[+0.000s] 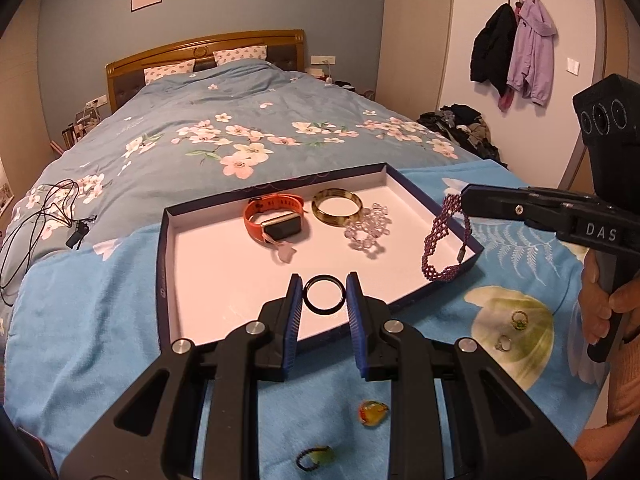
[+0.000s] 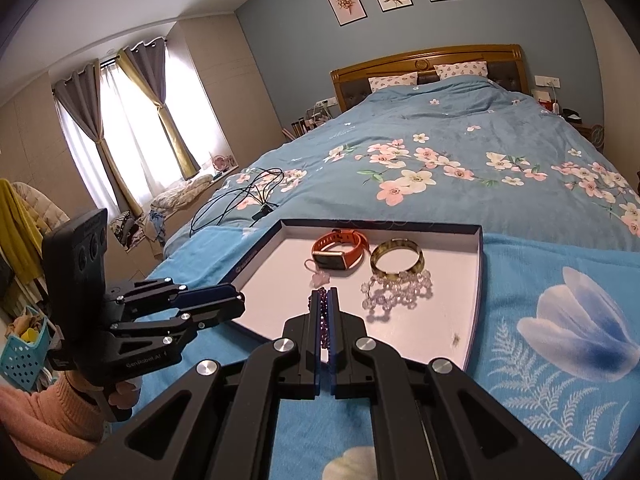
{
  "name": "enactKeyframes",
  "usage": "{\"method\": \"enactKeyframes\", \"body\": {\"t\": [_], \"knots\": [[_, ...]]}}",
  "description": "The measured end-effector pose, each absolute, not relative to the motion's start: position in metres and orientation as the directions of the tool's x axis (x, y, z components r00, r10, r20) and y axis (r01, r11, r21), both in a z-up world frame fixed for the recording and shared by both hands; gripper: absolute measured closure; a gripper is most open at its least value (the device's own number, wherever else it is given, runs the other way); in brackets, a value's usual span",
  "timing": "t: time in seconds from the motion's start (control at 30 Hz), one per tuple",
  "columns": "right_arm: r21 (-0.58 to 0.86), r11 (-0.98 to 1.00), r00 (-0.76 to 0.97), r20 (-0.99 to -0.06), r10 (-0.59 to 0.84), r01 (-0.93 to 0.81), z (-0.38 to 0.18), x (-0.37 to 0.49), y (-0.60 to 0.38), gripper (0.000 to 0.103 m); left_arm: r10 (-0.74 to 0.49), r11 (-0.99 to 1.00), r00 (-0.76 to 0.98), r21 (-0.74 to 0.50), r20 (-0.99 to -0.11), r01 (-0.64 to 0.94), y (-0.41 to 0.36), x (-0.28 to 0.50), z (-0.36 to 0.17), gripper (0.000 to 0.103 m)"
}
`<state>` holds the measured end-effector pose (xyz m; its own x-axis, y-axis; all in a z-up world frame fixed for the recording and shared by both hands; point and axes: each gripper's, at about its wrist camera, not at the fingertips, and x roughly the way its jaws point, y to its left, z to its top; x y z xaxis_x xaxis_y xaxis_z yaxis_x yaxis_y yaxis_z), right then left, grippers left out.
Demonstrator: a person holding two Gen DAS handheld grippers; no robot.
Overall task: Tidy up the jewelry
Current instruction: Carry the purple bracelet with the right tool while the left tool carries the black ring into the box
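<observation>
Pinching a black ring (image 1: 323, 295) between left fingers (image 1: 295, 300) over the tray (image 1: 168, 280), right fingers (image 2: 335, 320) clamping a purple bracelet (image 1: 438, 240)

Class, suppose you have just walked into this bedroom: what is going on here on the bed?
A person is sorting jewelry into a shallow box lid lying on the bed. The left gripper holds a black ring over the lid's near edge; the right gripper is shut on a purple beaded bracelet that dangles above the lid's right side. An orange watch, a bangle and a clear bead bracelet already lie inside. Several small pieces remain on the blue blanket.
</observation>
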<state>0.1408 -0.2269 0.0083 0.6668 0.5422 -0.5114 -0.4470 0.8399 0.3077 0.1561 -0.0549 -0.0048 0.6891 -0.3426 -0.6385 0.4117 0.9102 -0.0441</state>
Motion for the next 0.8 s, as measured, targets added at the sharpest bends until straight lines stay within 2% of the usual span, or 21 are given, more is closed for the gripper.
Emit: {"method": "enactKeyframes", "body": {"t": [0.8], "knots": [[0.322,0.845,0.634,-0.561,0.533,-0.426,-0.004,0.183,-0.212,0.101,-0.318,0.919,0.653,-0.053,-0.687,0.391,-0.058,0.200,-0.022,0.080]]}}
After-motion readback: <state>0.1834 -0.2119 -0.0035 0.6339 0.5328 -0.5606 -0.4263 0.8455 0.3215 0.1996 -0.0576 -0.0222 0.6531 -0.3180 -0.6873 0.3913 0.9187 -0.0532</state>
